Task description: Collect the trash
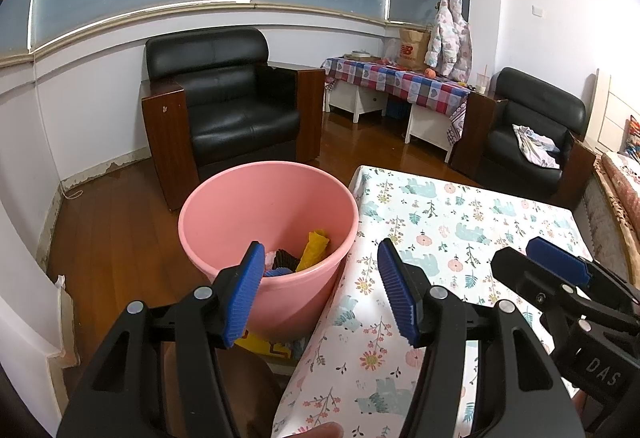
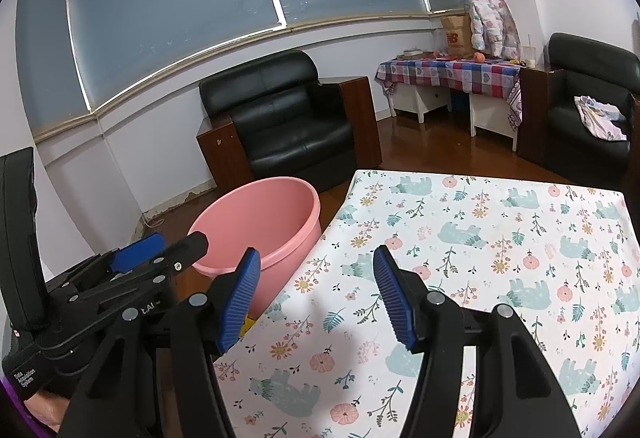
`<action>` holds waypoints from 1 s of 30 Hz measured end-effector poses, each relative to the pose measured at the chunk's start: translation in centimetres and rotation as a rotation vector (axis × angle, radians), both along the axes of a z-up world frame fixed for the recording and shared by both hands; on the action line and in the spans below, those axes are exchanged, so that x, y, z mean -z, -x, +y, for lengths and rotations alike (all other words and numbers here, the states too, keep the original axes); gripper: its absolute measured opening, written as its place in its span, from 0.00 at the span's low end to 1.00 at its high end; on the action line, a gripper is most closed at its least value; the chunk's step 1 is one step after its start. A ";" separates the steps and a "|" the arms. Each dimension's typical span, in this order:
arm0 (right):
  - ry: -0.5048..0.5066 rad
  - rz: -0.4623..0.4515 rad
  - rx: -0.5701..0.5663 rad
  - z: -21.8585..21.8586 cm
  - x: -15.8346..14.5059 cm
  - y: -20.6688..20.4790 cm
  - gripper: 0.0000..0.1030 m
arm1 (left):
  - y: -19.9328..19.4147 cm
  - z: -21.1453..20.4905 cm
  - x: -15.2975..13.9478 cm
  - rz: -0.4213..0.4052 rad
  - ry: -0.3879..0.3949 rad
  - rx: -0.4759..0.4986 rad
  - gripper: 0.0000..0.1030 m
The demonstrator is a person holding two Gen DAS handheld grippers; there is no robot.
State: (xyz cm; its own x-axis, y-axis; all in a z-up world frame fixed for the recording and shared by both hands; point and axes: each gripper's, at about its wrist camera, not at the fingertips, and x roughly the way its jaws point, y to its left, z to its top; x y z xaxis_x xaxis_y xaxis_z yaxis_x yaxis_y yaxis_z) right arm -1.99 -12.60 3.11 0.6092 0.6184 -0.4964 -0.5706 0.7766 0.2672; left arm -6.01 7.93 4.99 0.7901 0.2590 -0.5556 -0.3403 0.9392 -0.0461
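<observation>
Beside the table (image 1: 460, 205), on the wooden floor, we note a pink bin (image 1: 268, 222) holding scraps: a yellow wrapper (image 1: 314, 250) and dark pieces (image 1: 286, 260). We find the left gripper (image 1: 320, 290) wide apart and empty, poised above the bin's near rim. We record the right gripper (image 2: 316, 296) likewise spread, gripping nothing, over the floral tablecloth (image 2: 480, 258).

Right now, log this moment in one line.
left gripper open, empty | right gripper open, empty | pink bucket holds trash | floral tablecloth bare

left wrist: over bin (image 1: 268, 222) | right wrist: over table (image 2: 480, 238); both share these
</observation>
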 end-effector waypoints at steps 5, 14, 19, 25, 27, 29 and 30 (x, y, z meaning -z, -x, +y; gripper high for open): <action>-0.001 0.001 0.001 -0.1 0.0 0.0 0.56 | 0.2 -0.2 0.2 -0.001 -0.003 0.003 0.57; -0.002 0.002 0.003 -0.3 0.1 -0.2 0.56 | 0.4 -0.5 0.4 -0.003 -0.007 0.003 0.57; -0.002 0.002 0.003 -0.4 0.1 -0.2 0.56 | 0.4 -0.6 0.3 -0.003 -0.011 0.008 0.57; -0.001 0.002 0.002 -0.4 0.1 -0.2 0.56 | 0.4 -0.7 0.3 -0.002 -0.011 0.007 0.57; -0.002 0.003 0.002 -0.4 0.1 -0.2 0.56 | 0.5 -0.7 0.3 -0.003 -0.010 0.007 0.57; -0.001 0.002 0.002 -0.4 0.1 -0.2 0.56 | 0.5 -0.7 0.3 -0.003 -0.011 0.008 0.57; -0.001 0.003 0.002 -0.4 0.0 -0.2 0.56 | 0.5 -0.7 0.3 -0.003 -0.012 0.007 0.57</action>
State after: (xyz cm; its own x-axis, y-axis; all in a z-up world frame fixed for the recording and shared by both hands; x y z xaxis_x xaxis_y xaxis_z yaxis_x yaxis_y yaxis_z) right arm -1.80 -12.97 3.06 0.6091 0.6178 -0.4973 -0.5682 0.7774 0.2697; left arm -6.47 7.24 4.64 0.7934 0.2595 -0.5505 -0.3332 0.9422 -0.0361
